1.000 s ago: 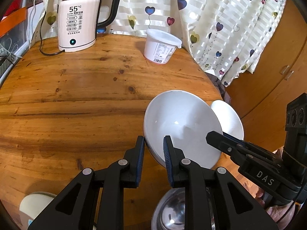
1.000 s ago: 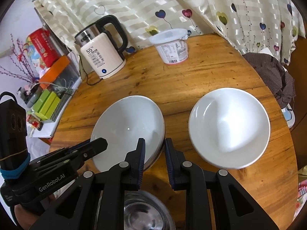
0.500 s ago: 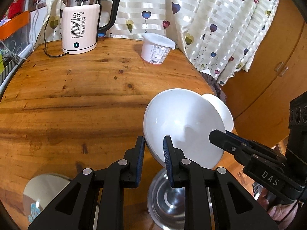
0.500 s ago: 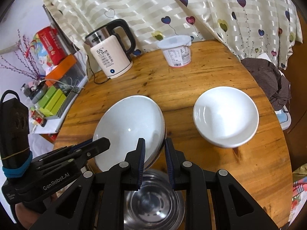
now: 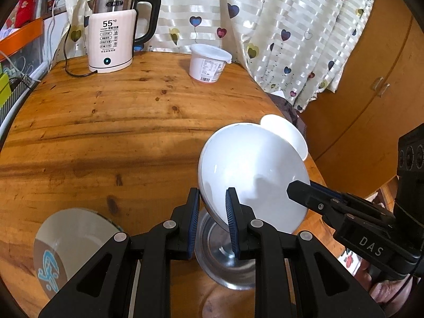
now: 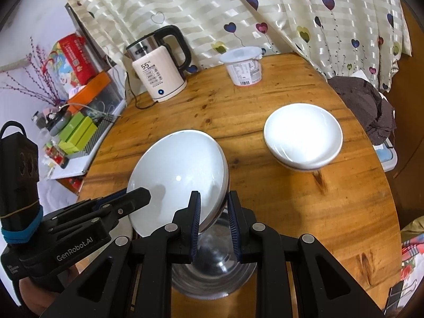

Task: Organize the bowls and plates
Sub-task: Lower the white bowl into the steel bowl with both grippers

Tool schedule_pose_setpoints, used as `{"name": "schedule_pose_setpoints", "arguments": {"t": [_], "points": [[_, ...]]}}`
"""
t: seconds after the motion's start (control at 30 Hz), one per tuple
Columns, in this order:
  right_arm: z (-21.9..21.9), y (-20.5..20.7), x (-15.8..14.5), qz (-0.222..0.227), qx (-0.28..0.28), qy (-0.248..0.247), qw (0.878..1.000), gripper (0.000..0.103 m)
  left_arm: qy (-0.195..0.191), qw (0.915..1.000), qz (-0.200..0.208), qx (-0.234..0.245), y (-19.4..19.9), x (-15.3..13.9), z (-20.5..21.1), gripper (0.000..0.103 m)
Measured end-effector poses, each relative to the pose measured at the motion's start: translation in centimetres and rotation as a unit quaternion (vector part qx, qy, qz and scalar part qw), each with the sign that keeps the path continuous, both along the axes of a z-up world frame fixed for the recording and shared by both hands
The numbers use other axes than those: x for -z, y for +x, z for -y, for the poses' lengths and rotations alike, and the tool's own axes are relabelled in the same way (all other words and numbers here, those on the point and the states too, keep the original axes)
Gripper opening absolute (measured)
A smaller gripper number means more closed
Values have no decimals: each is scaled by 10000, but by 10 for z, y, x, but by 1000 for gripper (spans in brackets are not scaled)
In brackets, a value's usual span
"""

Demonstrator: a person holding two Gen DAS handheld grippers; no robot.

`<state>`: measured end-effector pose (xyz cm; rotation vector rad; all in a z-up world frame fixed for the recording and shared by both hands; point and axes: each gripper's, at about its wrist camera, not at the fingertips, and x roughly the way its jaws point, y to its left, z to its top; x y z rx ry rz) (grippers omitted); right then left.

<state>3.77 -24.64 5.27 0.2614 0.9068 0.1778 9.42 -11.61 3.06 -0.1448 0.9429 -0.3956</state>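
Note:
Both grippers hold one large white bowl (image 5: 254, 175) by opposite rims, lifted and tilted above the round wooden table (image 5: 106, 132). My left gripper (image 5: 212, 212) is shut on its near rim; my right gripper (image 6: 213, 213) is shut on the other rim. The same bowl shows in the right wrist view (image 6: 180, 175). A steel bowl (image 6: 214, 270) sits on the table right below it, also visible in the left wrist view (image 5: 225, 262). A second white bowl (image 6: 303, 140) rests on the table to the right. A patterned plate (image 5: 69, 246) lies at the left front.
An electric kettle (image 5: 111, 42) with its cord and a lidded white tub (image 5: 208, 63) stand at the table's back edge by the curtain. Boxes and clutter (image 6: 76, 129) sit left of the table. A dark cloth (image 6: 371, 111) hangs off the right side.
Both grippers have raised the white bowl and drawn back from the table. The steel bowl beneath and the patterned plate have come into fuller view.

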Motion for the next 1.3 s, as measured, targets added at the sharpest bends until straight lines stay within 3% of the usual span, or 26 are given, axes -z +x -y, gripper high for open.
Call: {"name": "schedule_pose_setpoints", "arguments": {"t": [0.47, 1.3], "points": [[3, -24, 14, -250, 49, 39, 9997, 20, 89, 9997, -170, 126, -23, 10, 5, 21], [11, -24, 46, -761, 102, 52, 9970, 20, 260, 9971, -675, 239, -21, 42, 14, 21]]}}
